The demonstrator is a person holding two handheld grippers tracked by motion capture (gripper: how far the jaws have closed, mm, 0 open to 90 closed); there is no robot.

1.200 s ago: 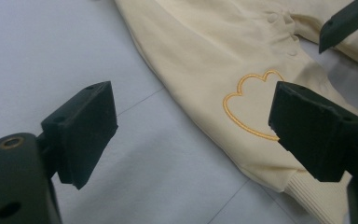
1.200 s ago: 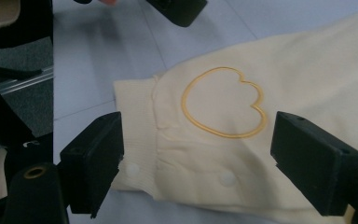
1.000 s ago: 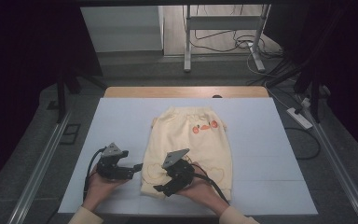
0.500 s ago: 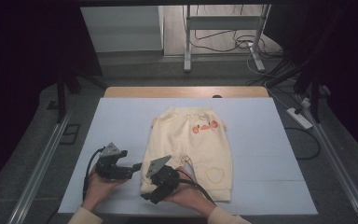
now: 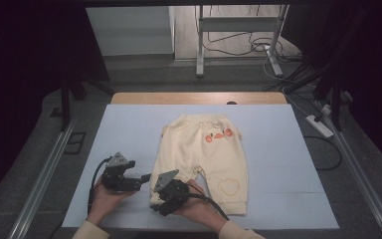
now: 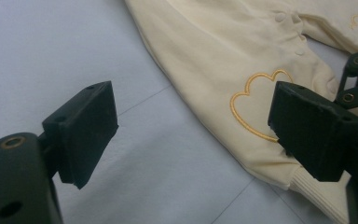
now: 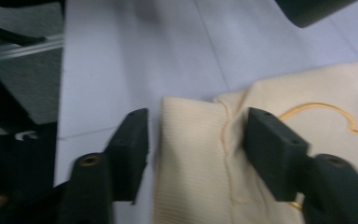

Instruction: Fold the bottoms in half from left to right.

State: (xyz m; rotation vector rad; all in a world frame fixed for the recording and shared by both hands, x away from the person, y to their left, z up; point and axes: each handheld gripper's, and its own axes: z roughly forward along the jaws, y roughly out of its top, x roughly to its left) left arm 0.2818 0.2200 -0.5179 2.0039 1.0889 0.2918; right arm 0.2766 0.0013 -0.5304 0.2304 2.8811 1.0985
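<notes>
Pale yellow baby trousers (image 5: 204, 154) of soft knit cloth lie flat on the light blue table cover (image 5: 288, 164), waistband toward the far edge, the two legs pointing back at me. Small orange motifs sit near the waist, and a heart-like outline stitched in golden thread (image 6: 256, 105) marks the leg at the near left corner.

My right gripper (image 5: 160, 205) is down at that near left corner. In the right gripper view its black jaws have just been closing and stand partly drawn in, one at each side of the ribbed cuff (image 7: 191, 158). The cuff lies between the pads (image 7: 270, 149), but I cannot tell that they press on it yet; a sliver of blue cover shows between the left pad and the cloth's edge.

My left gripper (image 5: 142, 178) hangs just beside the trousers on the bare cover, its jaws spread wide with nothing between them. Through its own view I look across the blue surface onto the same trouser leg, and a piece of my right gripper (image 6: 356, 88) shows at the far right.
</notes>
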